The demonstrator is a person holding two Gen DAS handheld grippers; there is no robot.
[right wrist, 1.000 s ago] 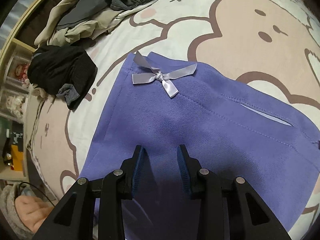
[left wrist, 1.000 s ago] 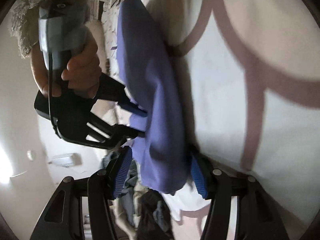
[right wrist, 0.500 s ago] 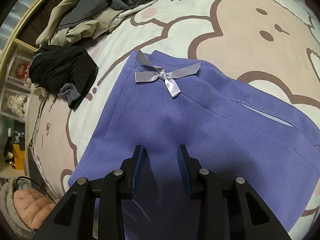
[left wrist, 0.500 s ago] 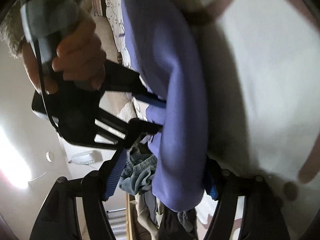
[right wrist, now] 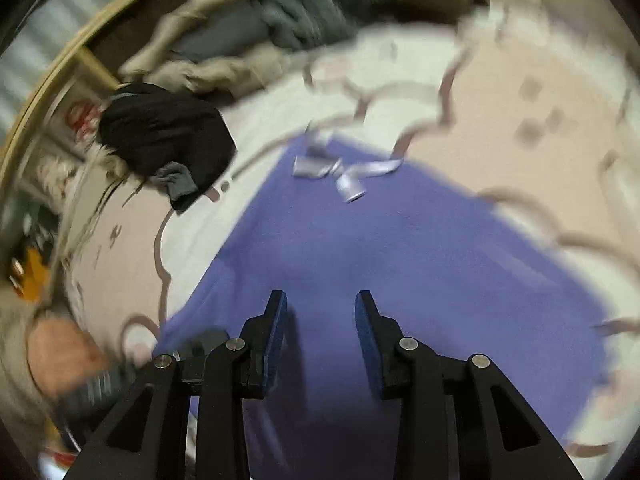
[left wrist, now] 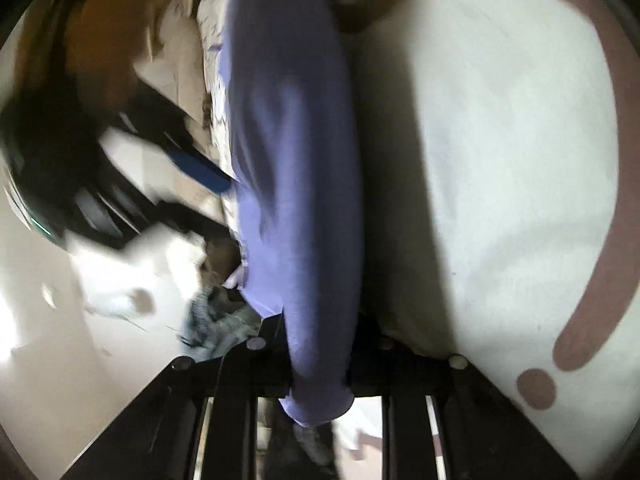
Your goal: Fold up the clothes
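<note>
A purple garment (right wrist: pixel 400 260) with a pale satin bow (right wrist: pixel 344 172) lies spread on the bear-print bed cover (right wrist: pixel 520 120). In the left wrist view one edge of the purple garment (left wrist: pixel 288 160) stands up as a thick fold running away from the camera. My left gripper (left wrist: pixel 320 344) is closing, and its fingers press on the near end of that fold. My right gripper (right wrist: pixel 320 304) hovers just above the cloth with its jaws opening a little and nothing between them. One of its blue pads (left wrist: pixel 200 170) shows blurred beside the fold.
A black garment (right wrist: pixel 160 136) lies left of the purple one. A heap of beige and grey clothes (right wrist: pixel 248 32) sits at the far edge of the bed. Shelving (right wrist: pixel 60 120) stands beyond the left side. A person's hand (right wrist: pixel 60 352) is at the lower left.
My left jaws have closed from wide apart onto the purple fold. The right gripper has lifted and tipped away from the cloth, so both views are blurred.
</note>
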